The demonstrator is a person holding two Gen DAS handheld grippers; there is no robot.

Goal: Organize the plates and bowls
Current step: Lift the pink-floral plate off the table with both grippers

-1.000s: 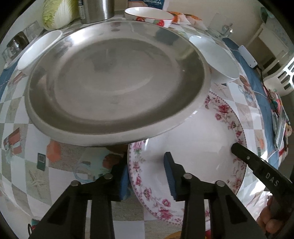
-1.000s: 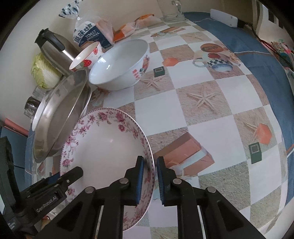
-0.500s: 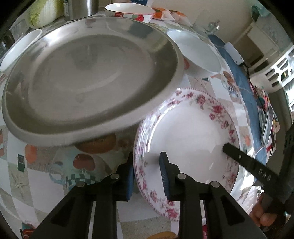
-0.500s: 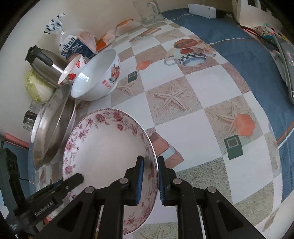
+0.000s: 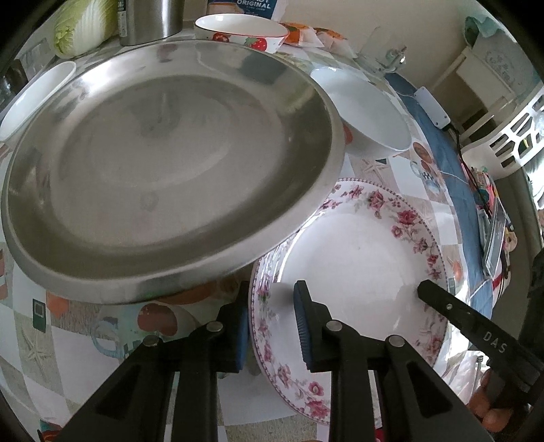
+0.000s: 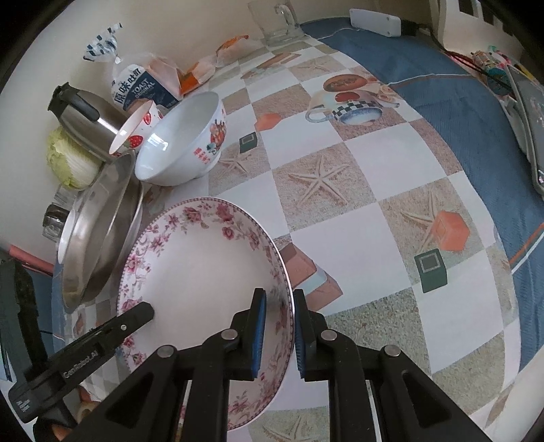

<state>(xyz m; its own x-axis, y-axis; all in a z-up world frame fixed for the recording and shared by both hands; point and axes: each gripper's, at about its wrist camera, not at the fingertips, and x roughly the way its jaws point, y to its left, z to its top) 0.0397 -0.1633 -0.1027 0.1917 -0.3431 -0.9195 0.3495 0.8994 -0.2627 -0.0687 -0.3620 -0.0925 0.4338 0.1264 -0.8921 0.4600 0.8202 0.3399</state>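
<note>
A white plate with a pink floral rim [image 5: 357,265] [image 6: 204,265] is held tilted above the table between both grippers. My left gripper [image 5: 272,326] straddles its near rim with the jaws a little apart. My right gripper [image 6: 277,329] is shut on the opposite rim. A large steel plate [image 5: 163,163] [image 6: 98,231] lies just left of it, its edge overlapping the floral plate in the left wrist view. A white bowl with a printed side [image 6: 183,136] [image 5: 363,105] and a strawberry bowl [image 5: 238,30] [image 6: 136,125] stand behind.
A steel kettle [image 6: 85,119], a cabbage [image 6: 71,163], a bread bag [image 6: 142,88] and a glass mug [image 6: 278,23] line the back wall. A small white bowl [image 5: 34,98] sits far left. The patterned tablecloth [image 6: 357,217] stretches to the right.
The floral plate has been lifted and tilted a little further, shifting right of the steel plate. The left jaws have moved around its rim.
</note>
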